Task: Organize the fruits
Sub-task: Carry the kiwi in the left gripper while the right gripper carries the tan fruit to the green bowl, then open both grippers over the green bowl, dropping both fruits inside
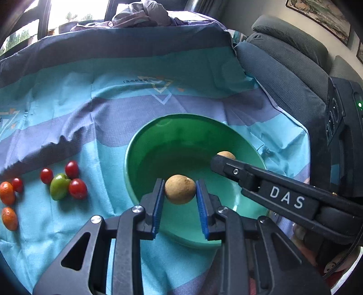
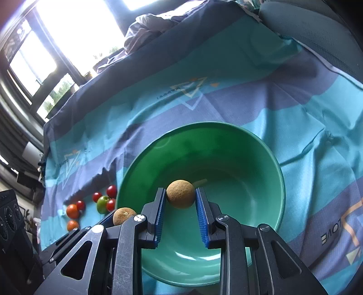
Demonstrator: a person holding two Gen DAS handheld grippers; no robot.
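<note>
A green bowl stands on the blue striped cloth. My left gripper is shut on a round brown fruit above the bowl's near left side. My right gripper is shut on a second round brown fruit above the bowl's inside. In the left wrist view the right gripper's finger reaches over the bowl with its brown fruit peeking behind it. In the right wrist view the left gripper's brown fruit shows at the lower left.
Left of the bowl lie several red cherry tomatoes, a green fruit and two small orange fruits. A grey sofa runs along the right. Crumpled clothes lie at the far edge.
</note>
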